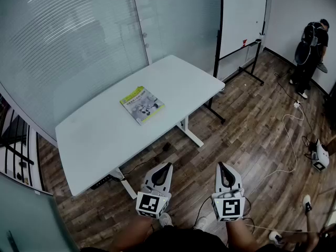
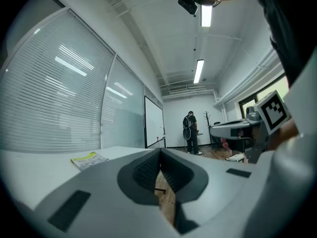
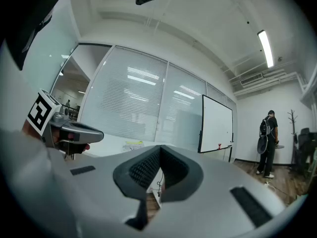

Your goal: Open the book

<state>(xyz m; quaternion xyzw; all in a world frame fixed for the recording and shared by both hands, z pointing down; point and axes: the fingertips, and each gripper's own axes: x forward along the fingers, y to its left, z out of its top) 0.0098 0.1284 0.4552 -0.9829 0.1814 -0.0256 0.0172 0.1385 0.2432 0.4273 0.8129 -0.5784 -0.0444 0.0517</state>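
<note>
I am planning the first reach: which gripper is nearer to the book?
Left. The left gripper is over the floor, short of the table holding the book; the right gripper is beside it, farther right.

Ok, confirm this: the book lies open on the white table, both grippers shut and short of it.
Wrong: the head view shows the book closed on the white table; the left gripper and right gripper are shut, short of it.

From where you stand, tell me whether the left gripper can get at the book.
Probably not yet: the left gripper hangs over the floor, short of the table, and the book lies mid-table. Nothing stands between; a step forward should do.
</note>
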